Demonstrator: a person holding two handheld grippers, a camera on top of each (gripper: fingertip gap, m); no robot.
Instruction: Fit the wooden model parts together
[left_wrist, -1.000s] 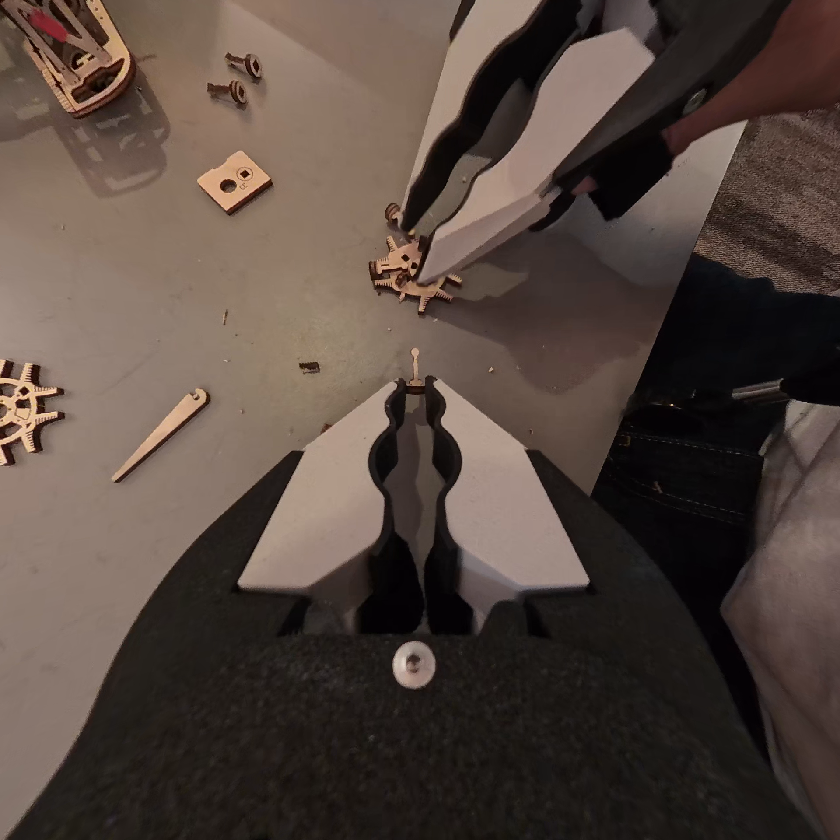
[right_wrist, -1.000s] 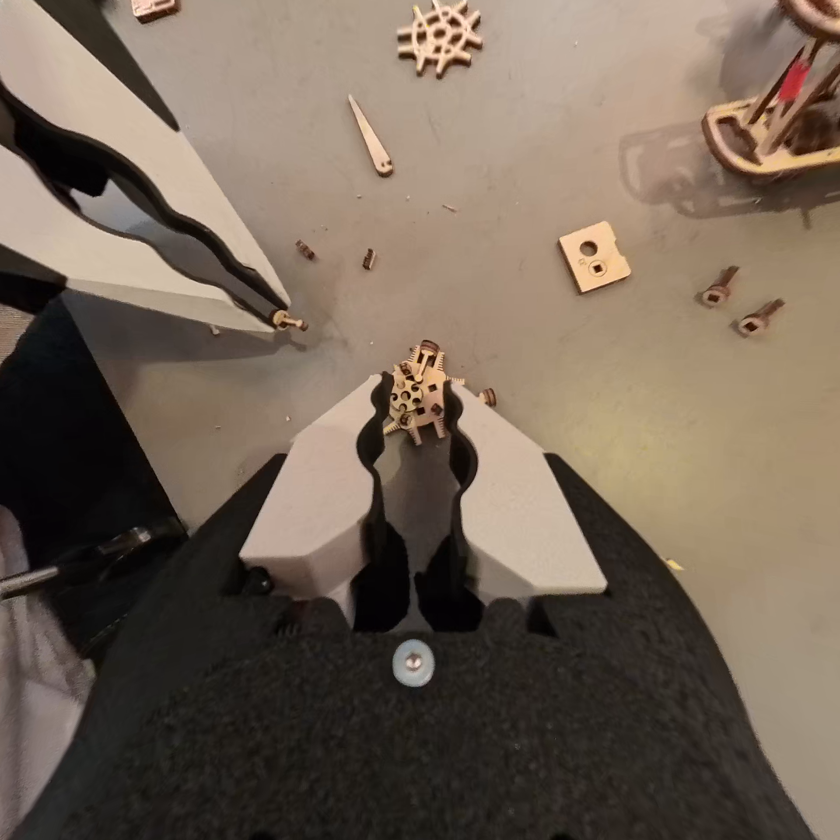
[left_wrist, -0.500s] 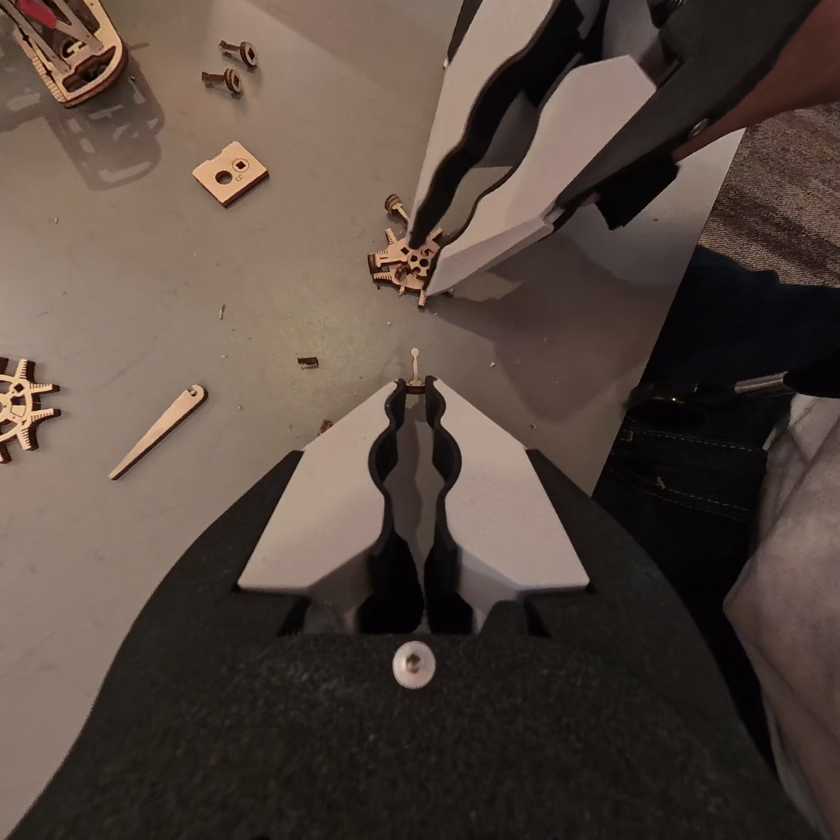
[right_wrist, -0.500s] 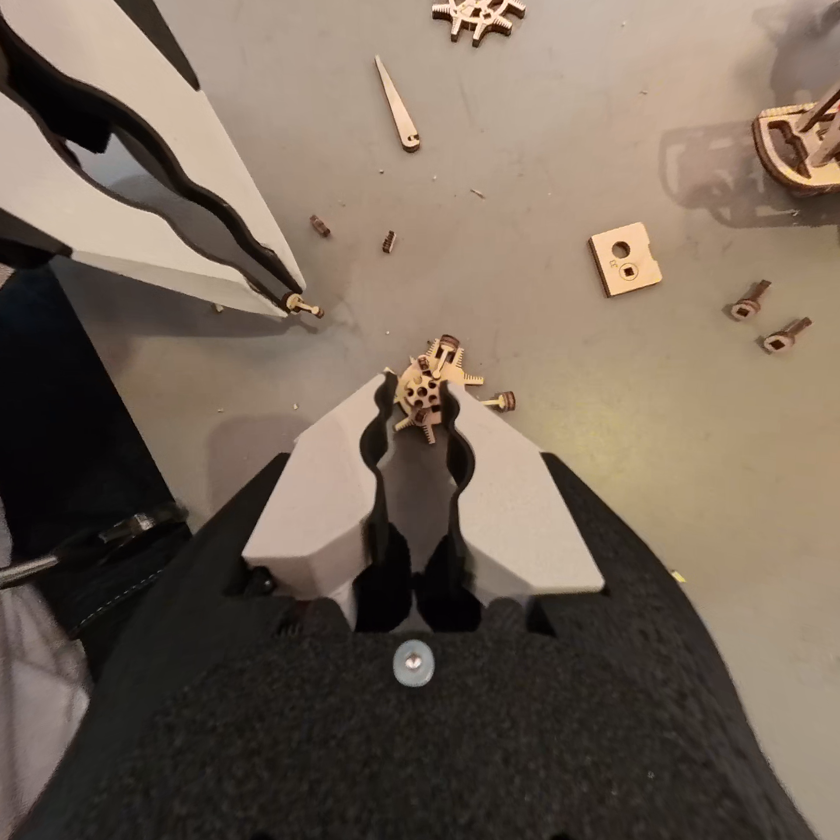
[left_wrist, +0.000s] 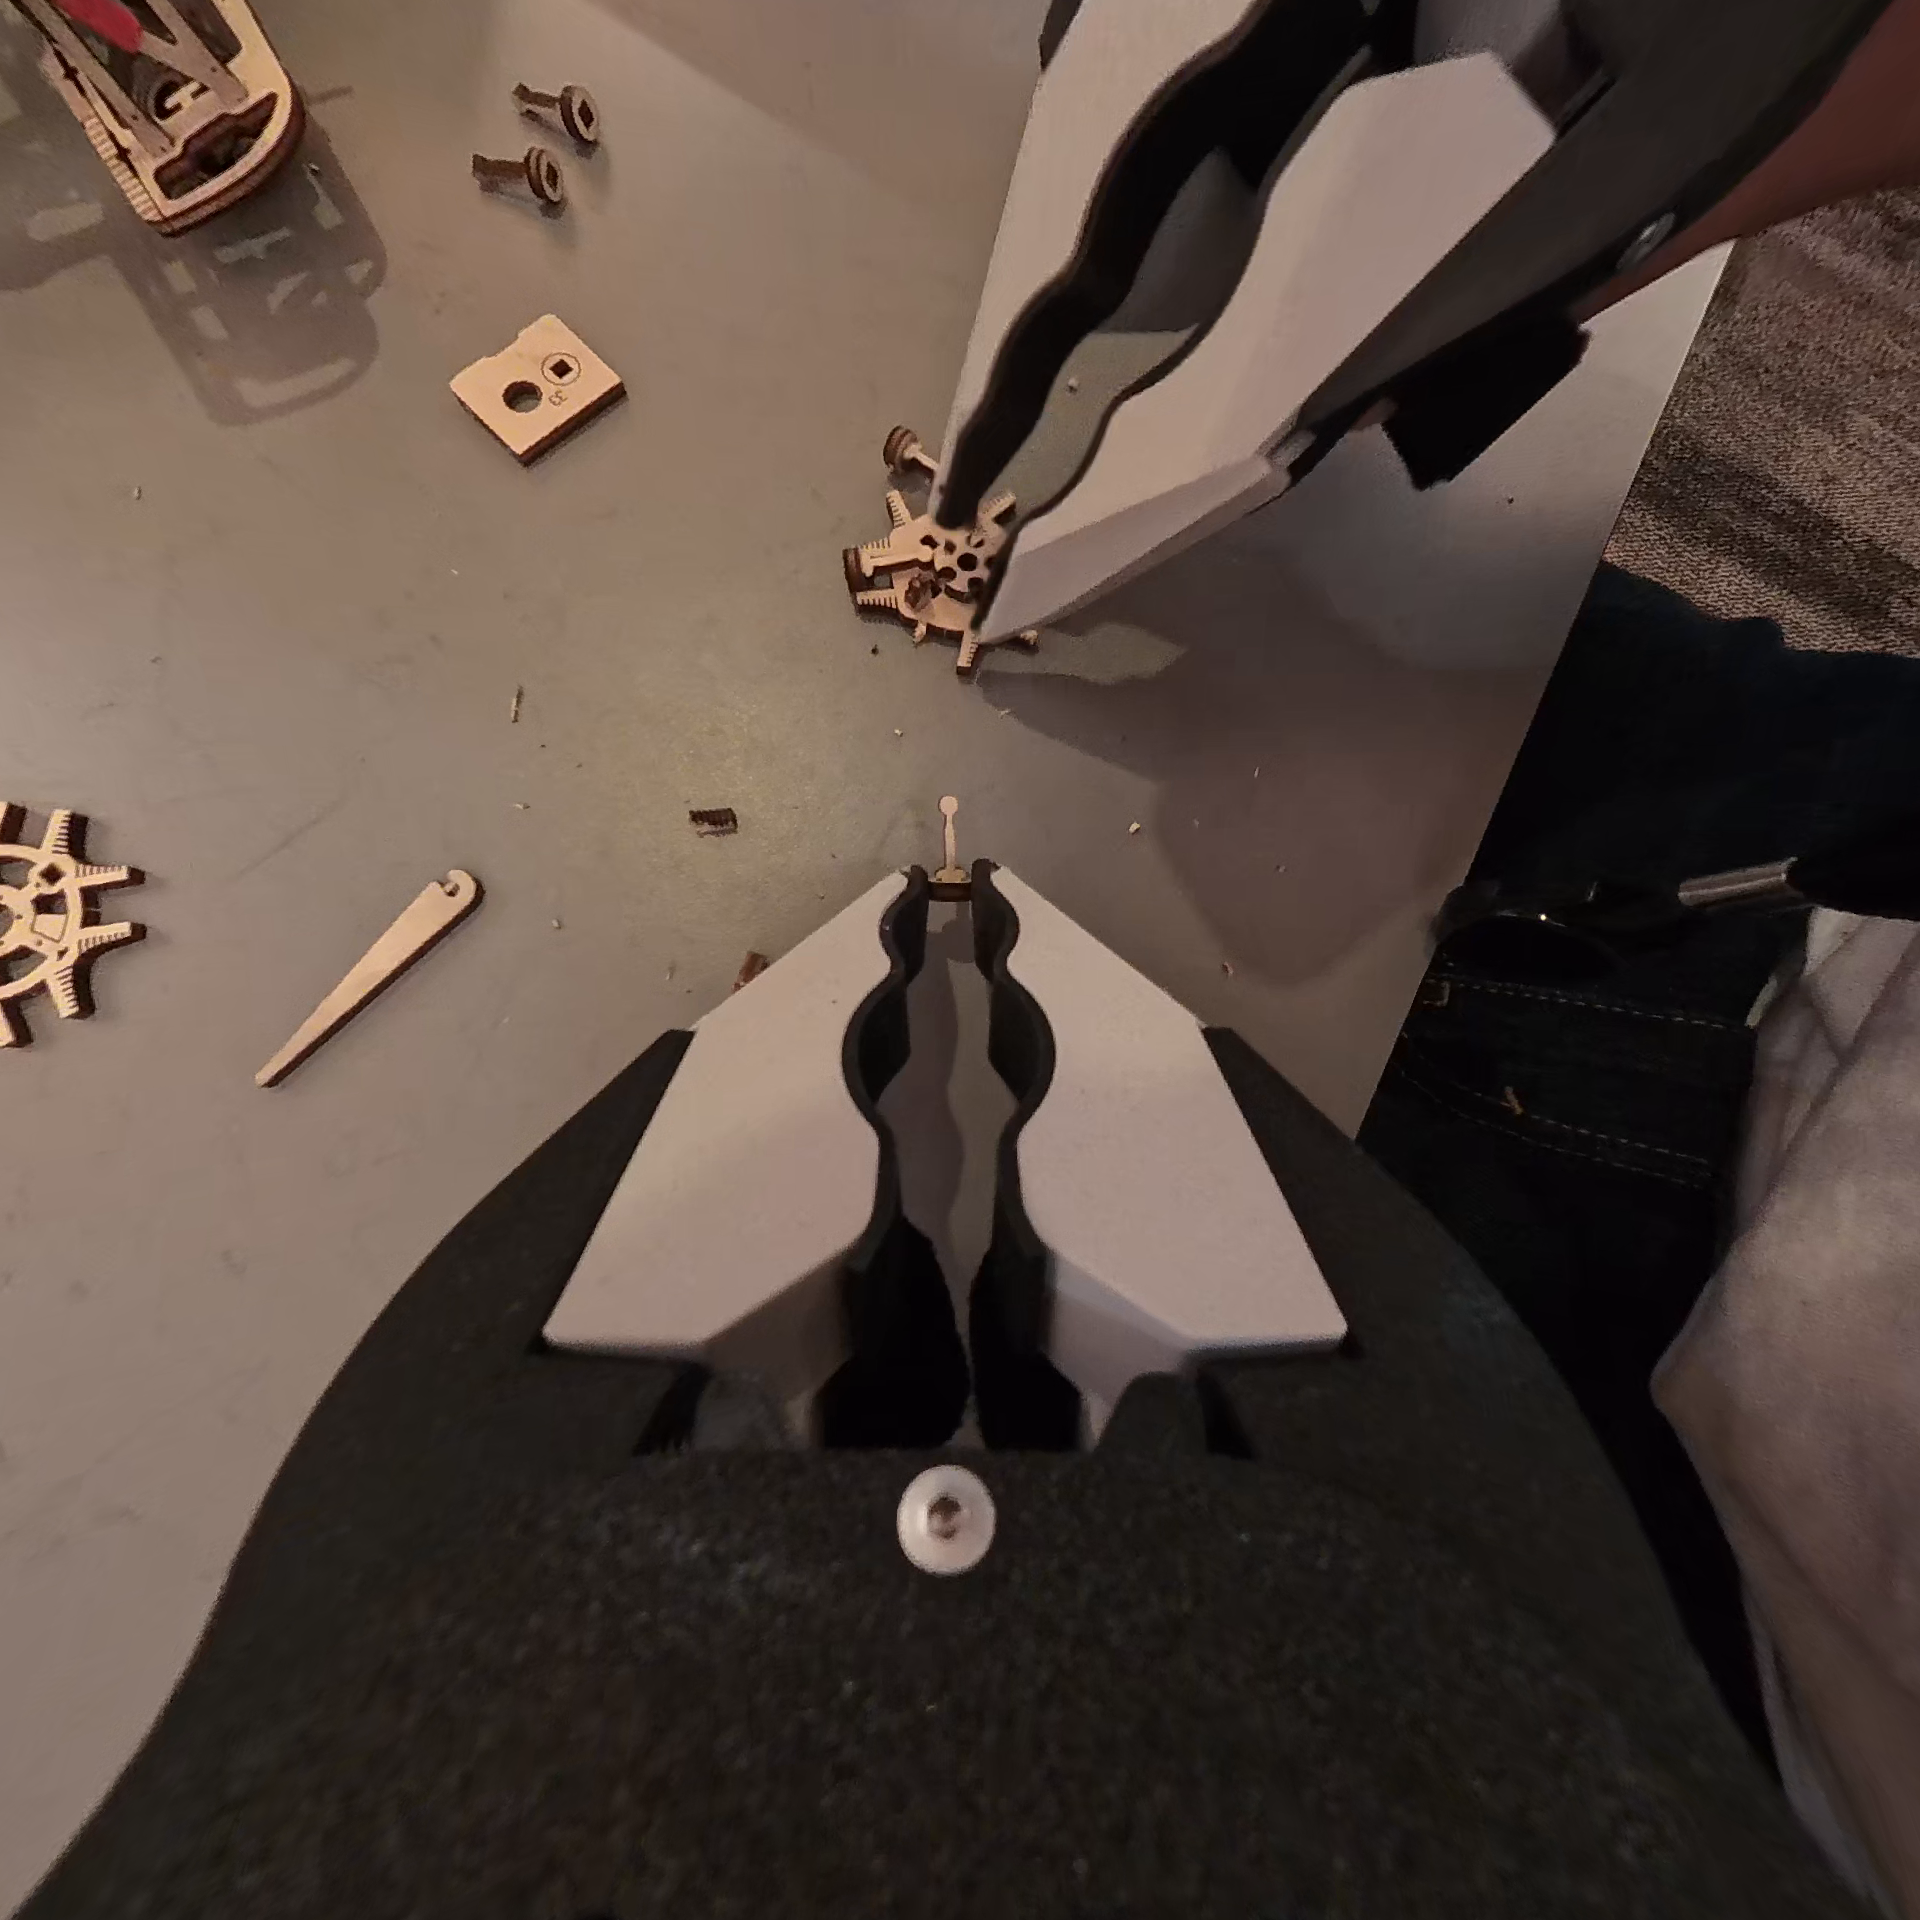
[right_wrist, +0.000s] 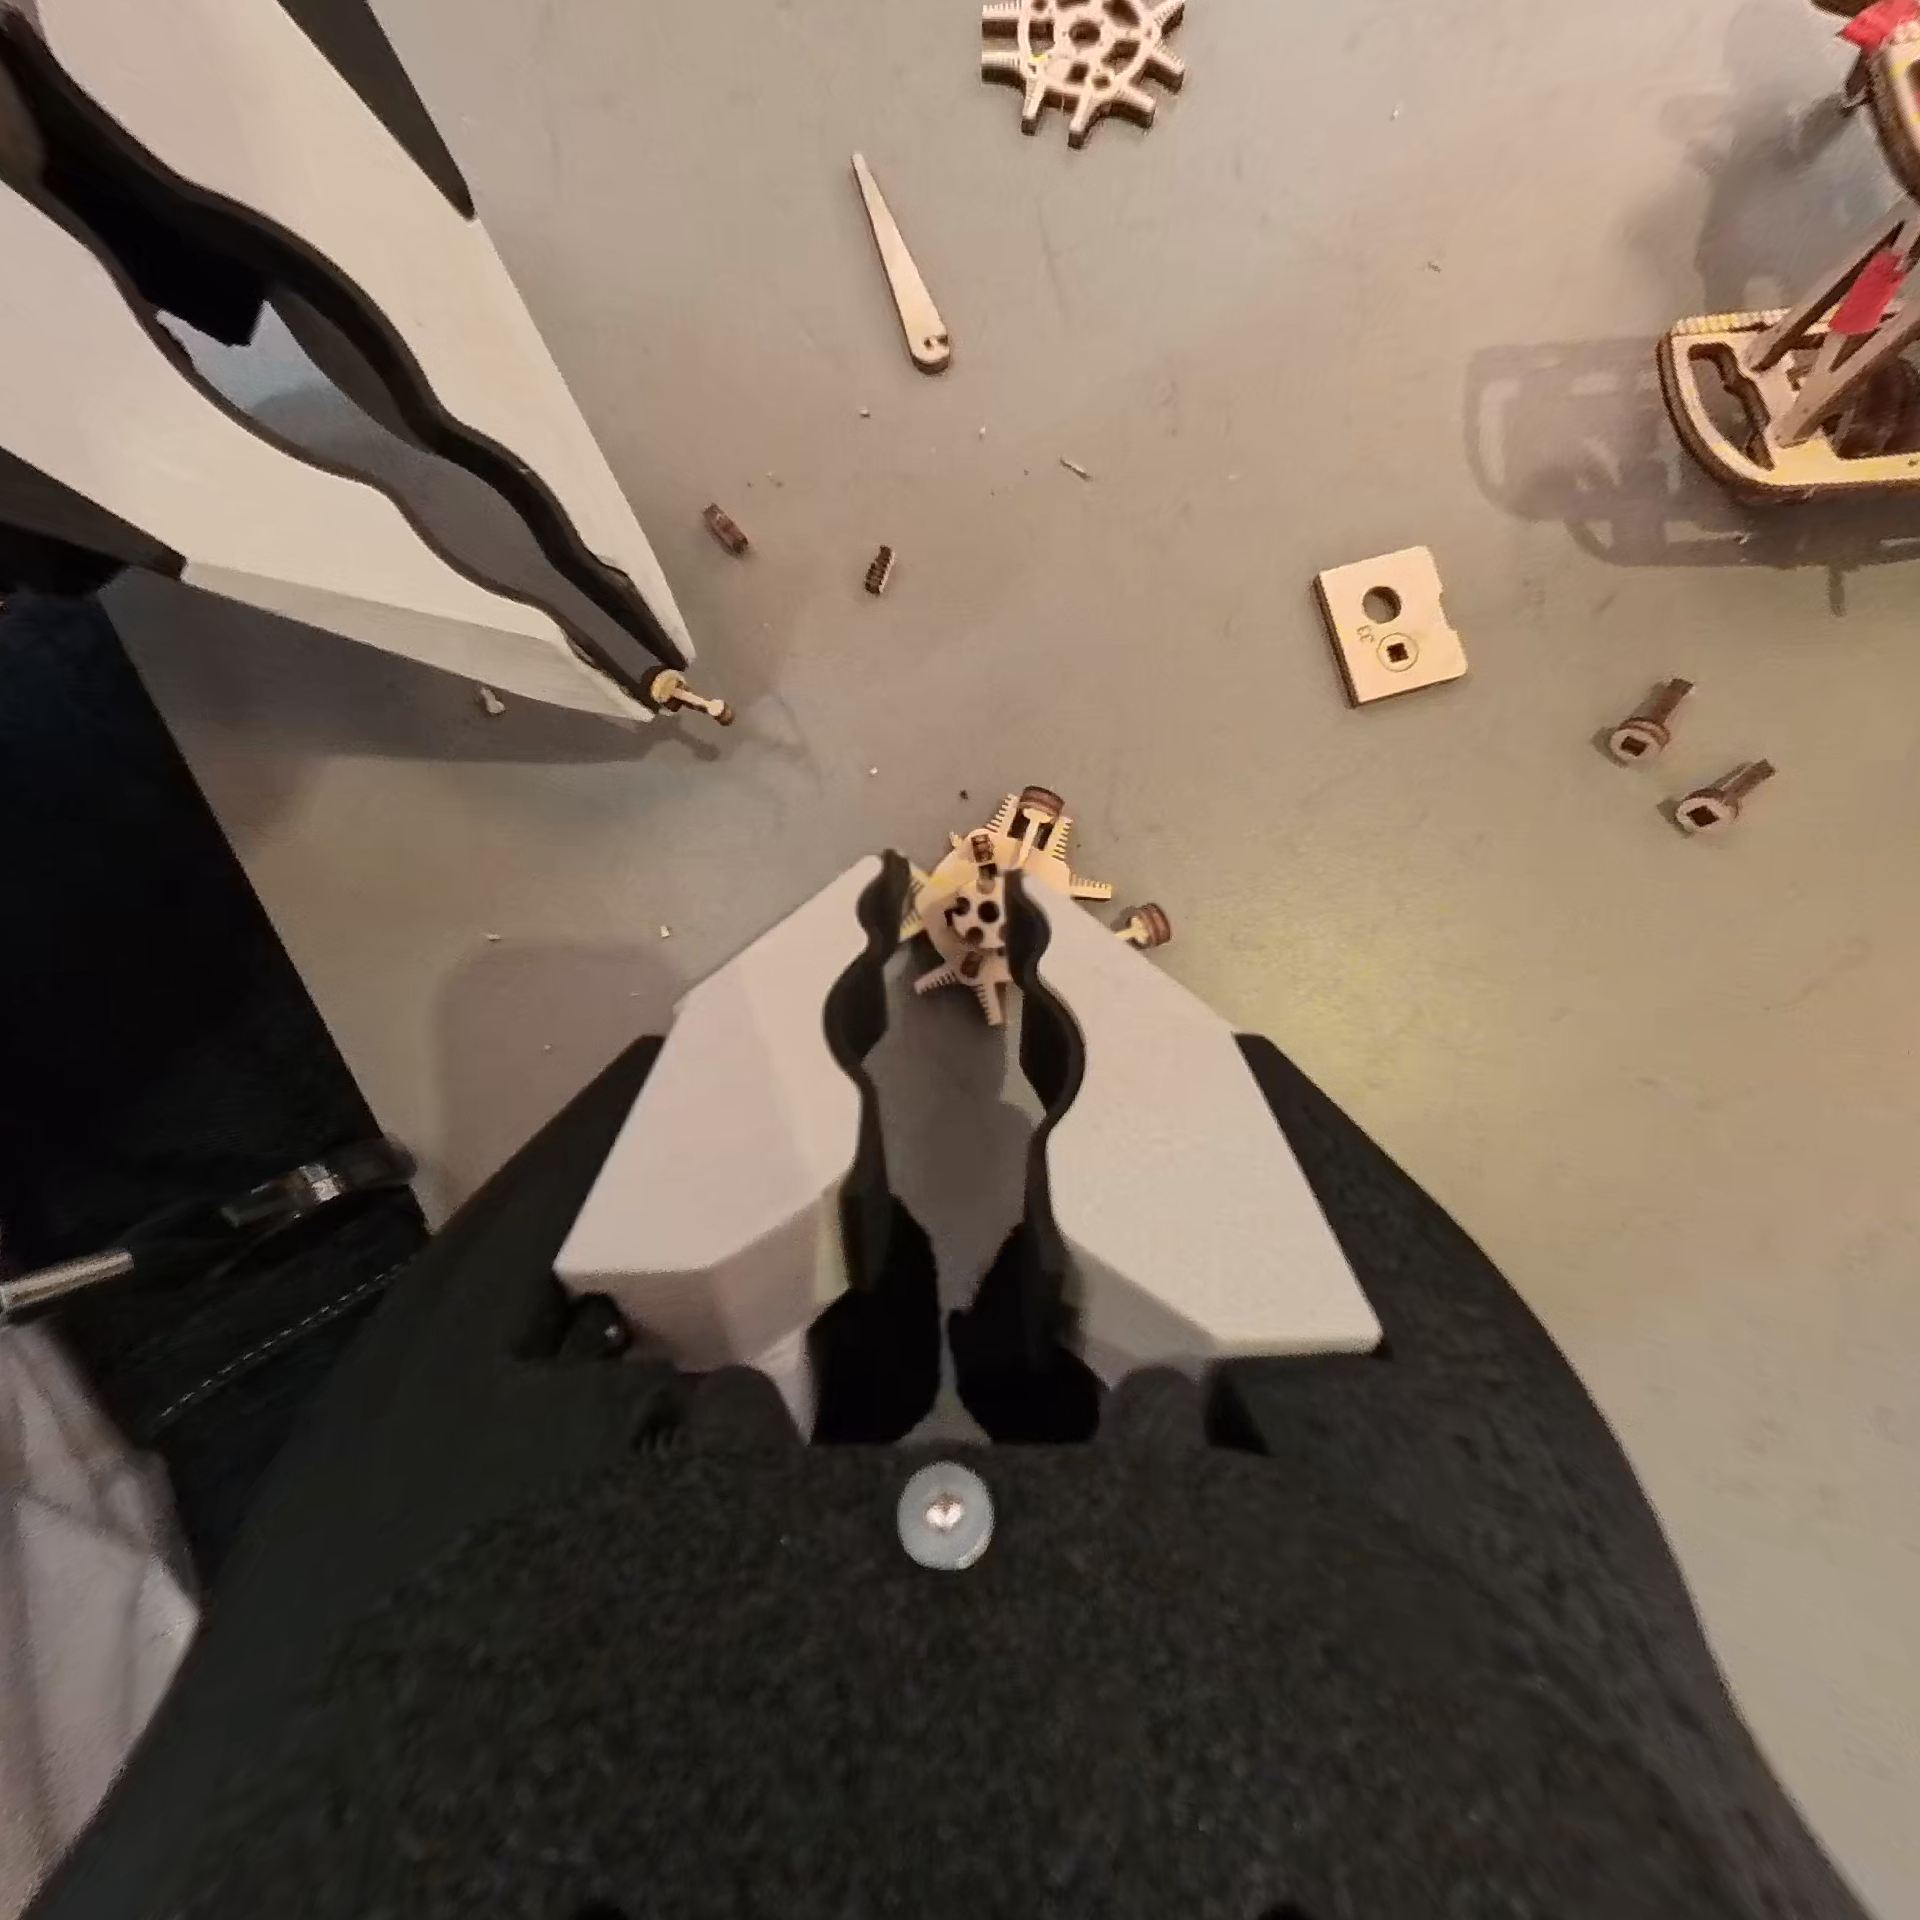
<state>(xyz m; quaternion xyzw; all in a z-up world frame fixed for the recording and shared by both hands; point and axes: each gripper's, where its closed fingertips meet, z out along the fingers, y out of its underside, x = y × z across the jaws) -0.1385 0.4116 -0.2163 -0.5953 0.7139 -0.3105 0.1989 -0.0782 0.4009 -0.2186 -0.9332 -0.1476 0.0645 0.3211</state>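
Note:
My left gripper (left_wrist: 948, 883) is shut on a tiny wooden pin (left_wrist: 948, 836) that sticks forward from its tips, just above the grey table. In the right wrist view the left gripper (right_wrist: 665, 681) and the pin (right_wrist: 694, 701) sit at the left. My right gripper (right_wrist: 951, 896) is shut on a small toothed wooden wheel assembly (right_wrist: 977, 930), held tilted between the fingertips with its far teeth near the table. In the left wrist view the right gripper (left_wrist: 971, 540) and the wheel assembly (left_wrist: 925, 571) are beyond my pin, apart from it.
On the table lie a loose peg by the wheel (right_wrist: 1143, 923), a larger spoked wheel (left_wrist: 42, 925), a tapered stick (left_wrist: 374, 977), a square plate with holes (left_wrist: 540, 387), two dark pegs (left_wrist: 540, 145) and a part-built model (left_wrist: 166, 114). A person's dark trousers (left_wrist: 1621, 1039) are past the table edge. The left gripper's tips are roughly 7 centimeters from the right gripper's.
The right gripper has shifted on the wheel assembly and tipped it up from lying flat. The left gripper and its pin have hardly moved.

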